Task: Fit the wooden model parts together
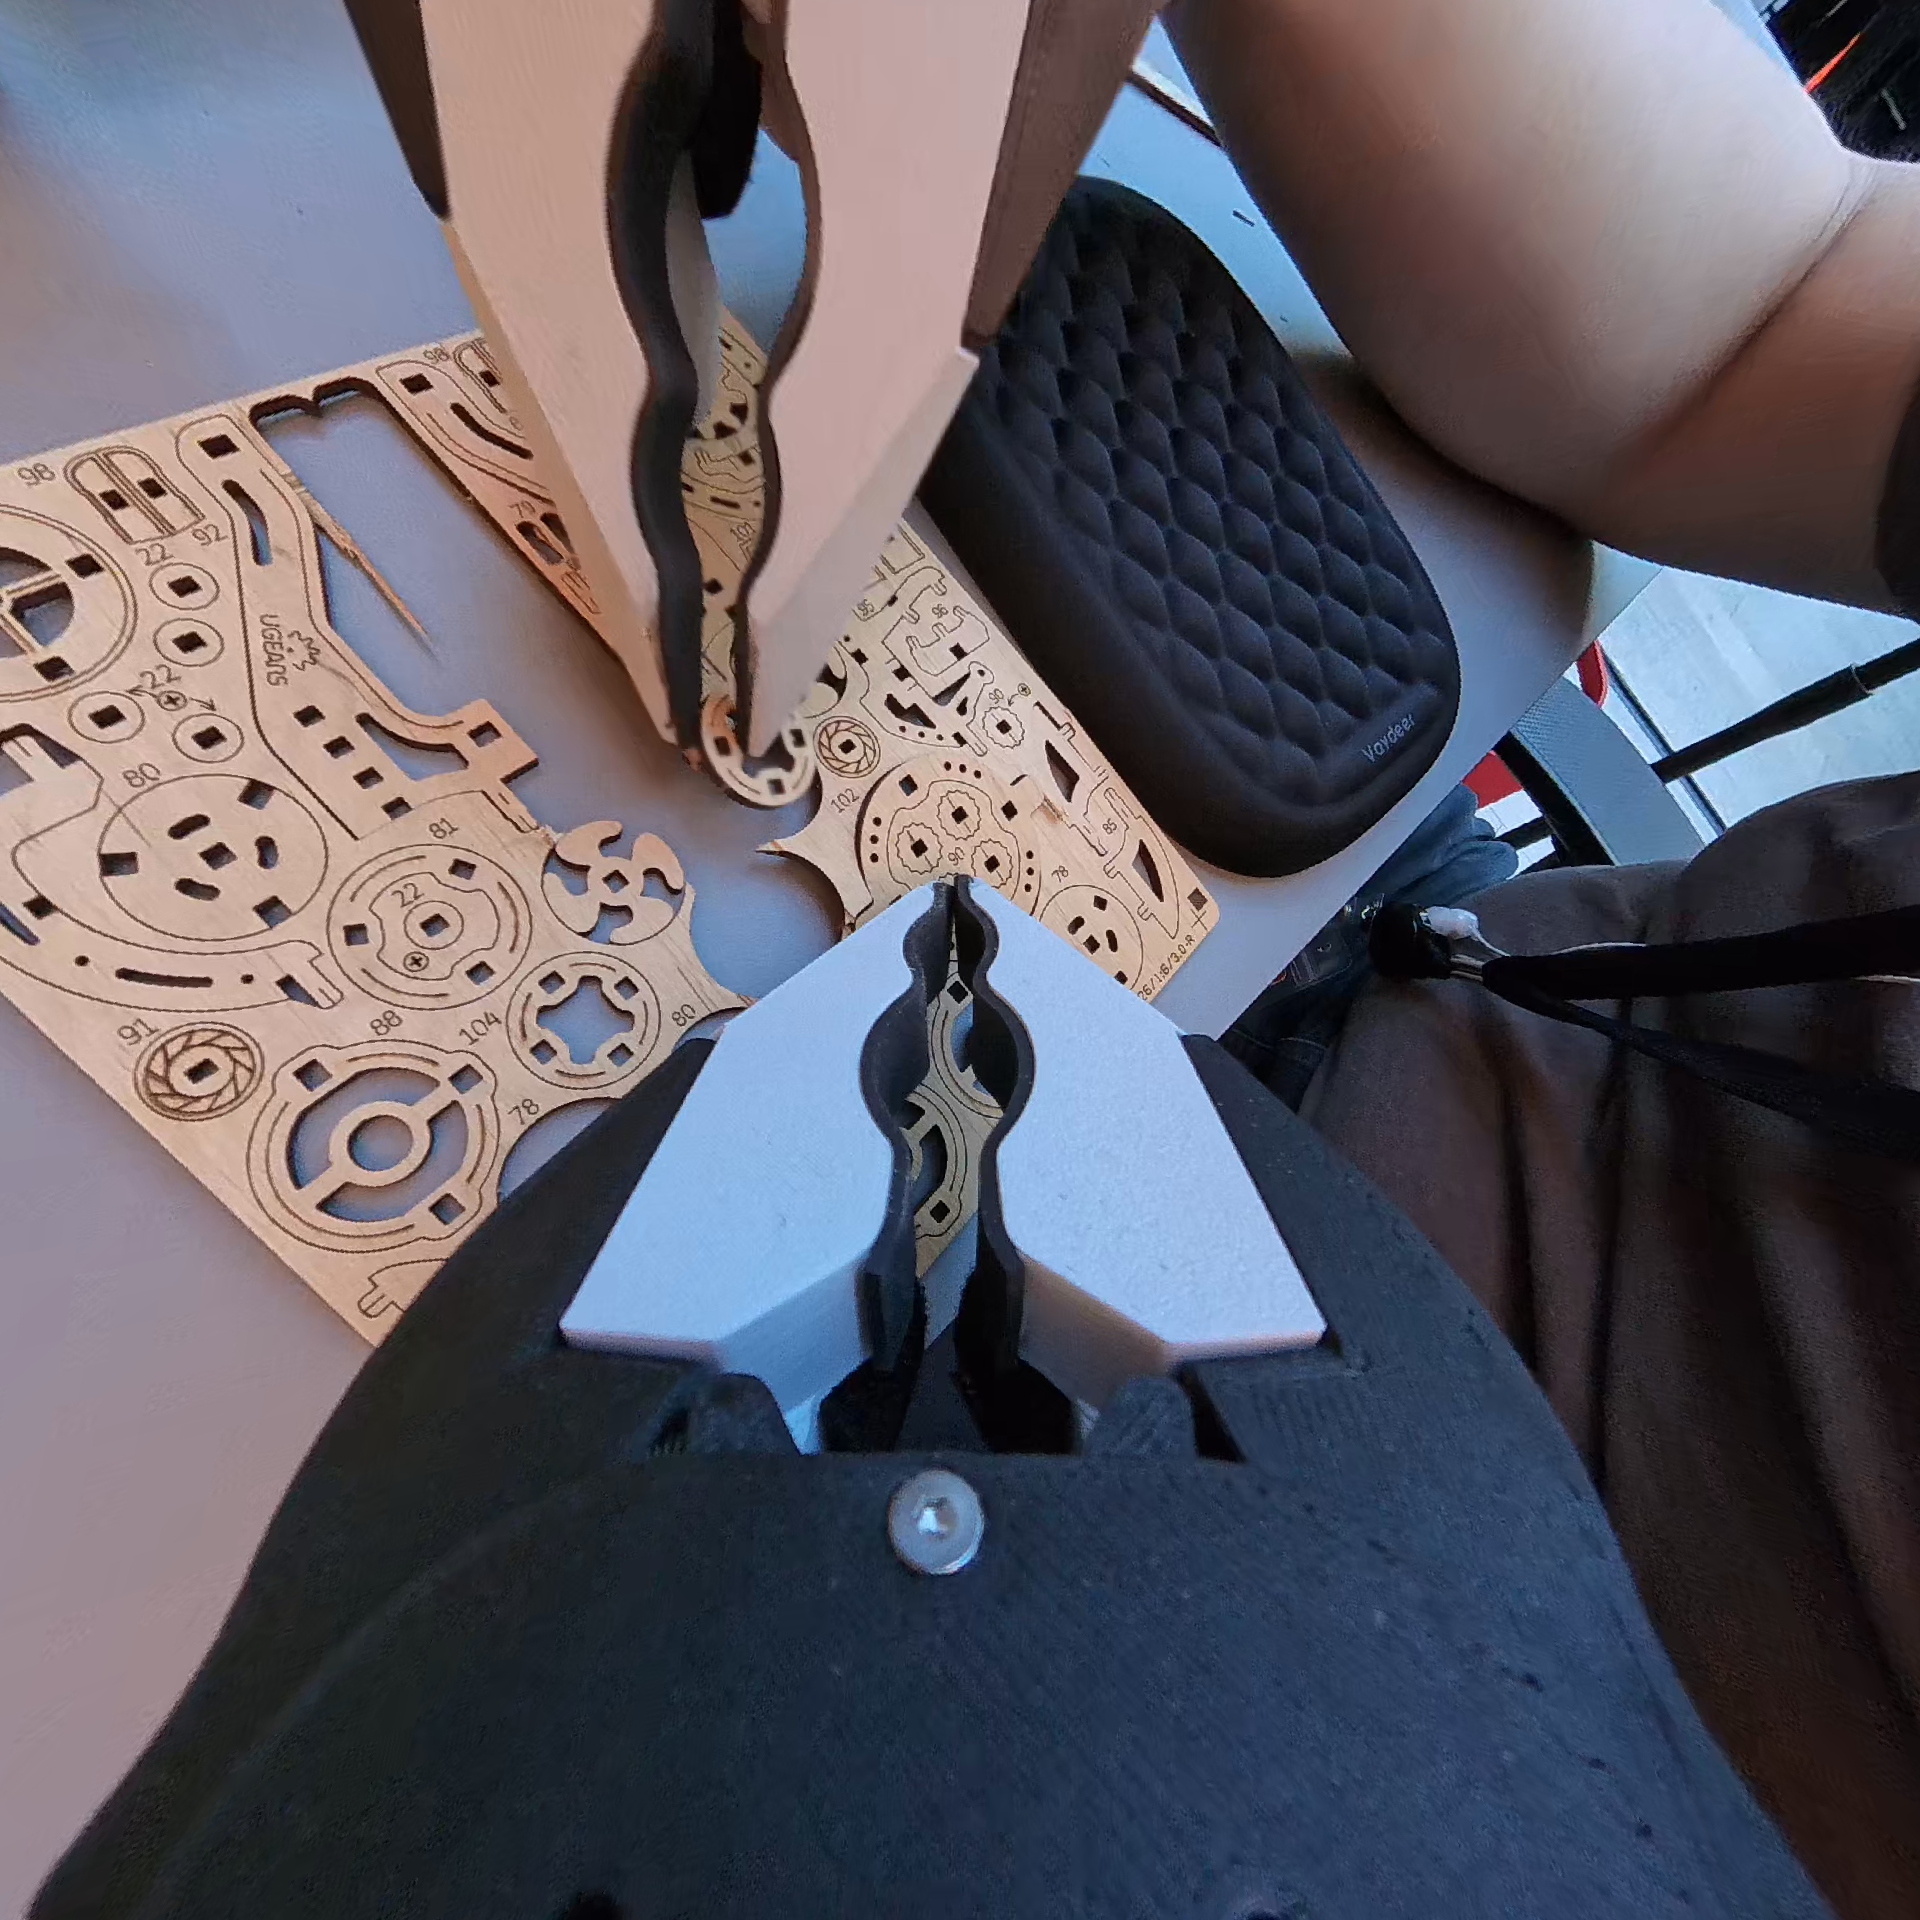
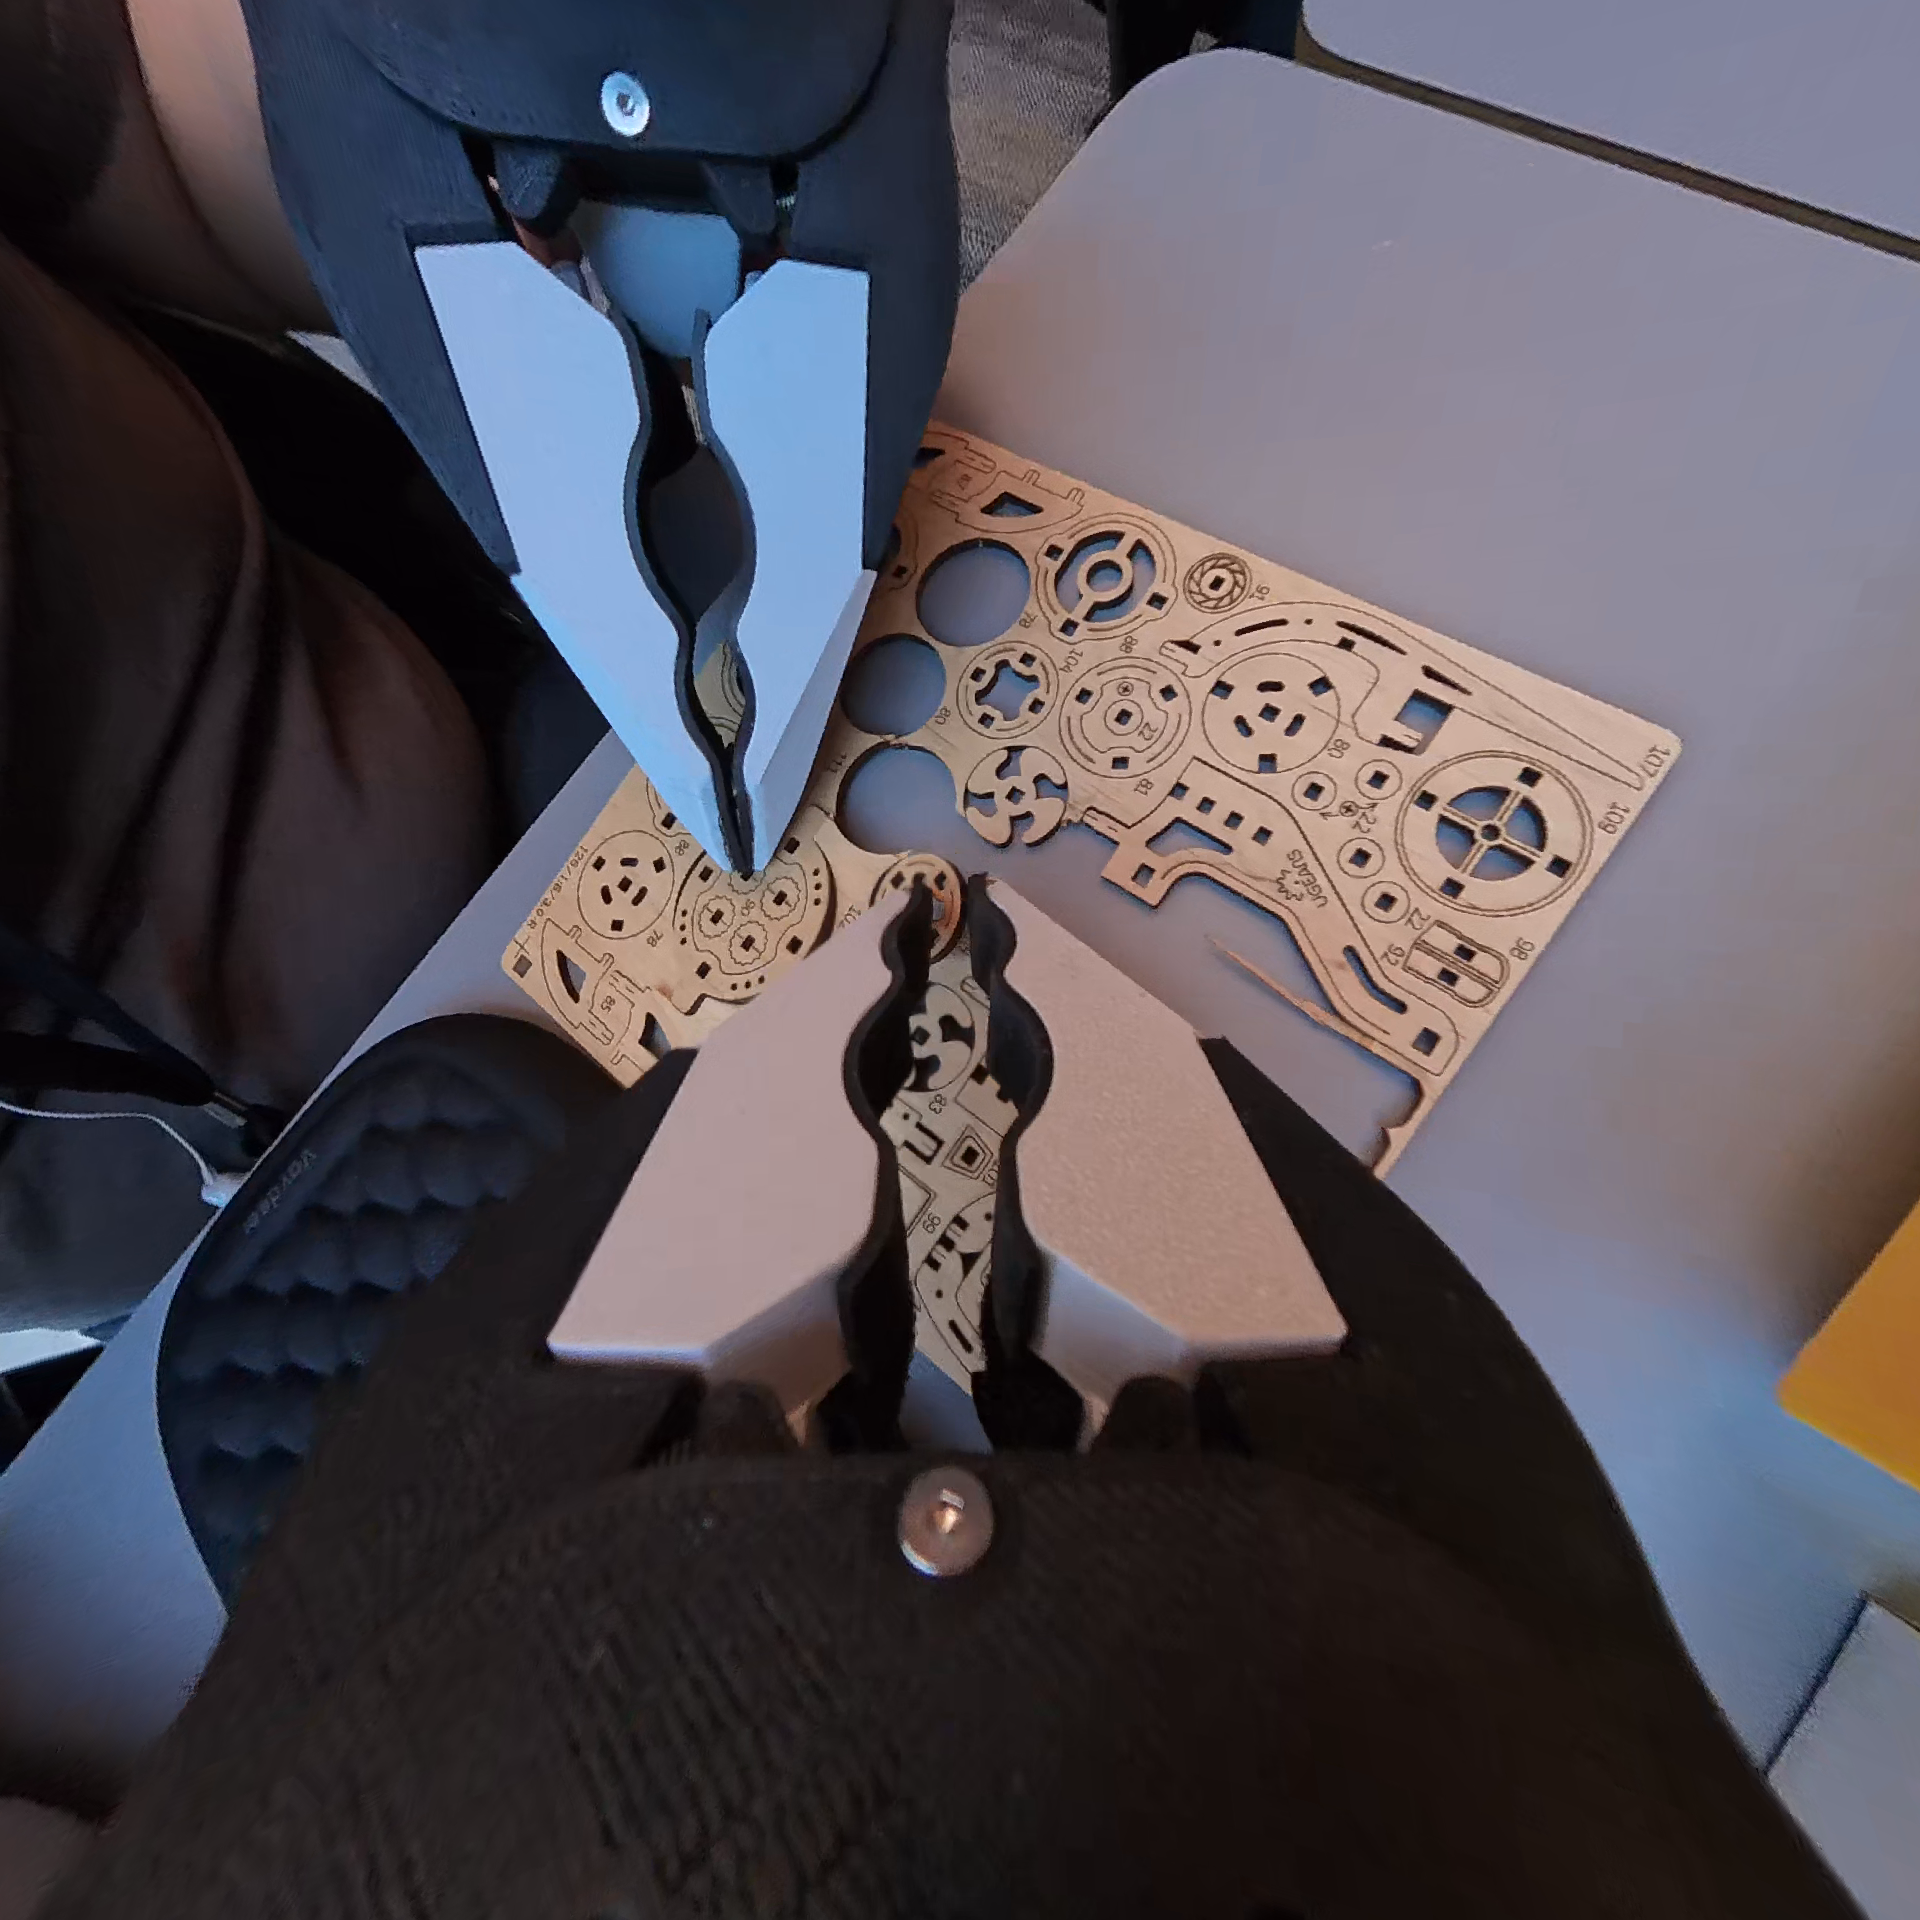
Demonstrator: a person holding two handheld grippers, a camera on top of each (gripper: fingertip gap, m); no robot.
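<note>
Left wrist view
Left gripper (image 1: 954, 885): fingertips pressed together with nothing between them, hovering above the near edge of the wooden sheet (image 1: 312, 852).
Right gripper (image 1: 722, 732): comes down from the top of the view; tips narrow, pinching a small round wooden ring part (image 1: 750, 764) over the middle of the sheet.
Wooden sheet: flat on the grey table (image 1: 156, 260); laser-cut parts all over it, several cut-outs already empty.
Loose fan-shaped disc (image 1: 615, 881): lies at the sheet's inner edge, just beside the left gripper's tips.
Black quilted pad (image 1: 1195, 540): on the table, touching the sheet's right side.
Person: forearm (image 1: 1558, 260) above the pad.

Right wrist view
Right gripper (image 2: 948, 891): fingers a narrow gap apart; the ring part (image 2: 928, 883) sits at the tips (grip itself is not clear from here).
Left gripper (image 2: 740, 857): tips closed, resting on a gear-patterned section of the sheet (image 2: 1351, 727), left of the ring part.
Fan-shaped disc (image 2: 1013, 800): at the sheet's notch, above the right gripper's tips.
Pad (image 2: 343, 1226): below-left of the sheet.
Yellow object (image 2: 1860, 1340): at the right edge, well apart from the sheet.
</note>
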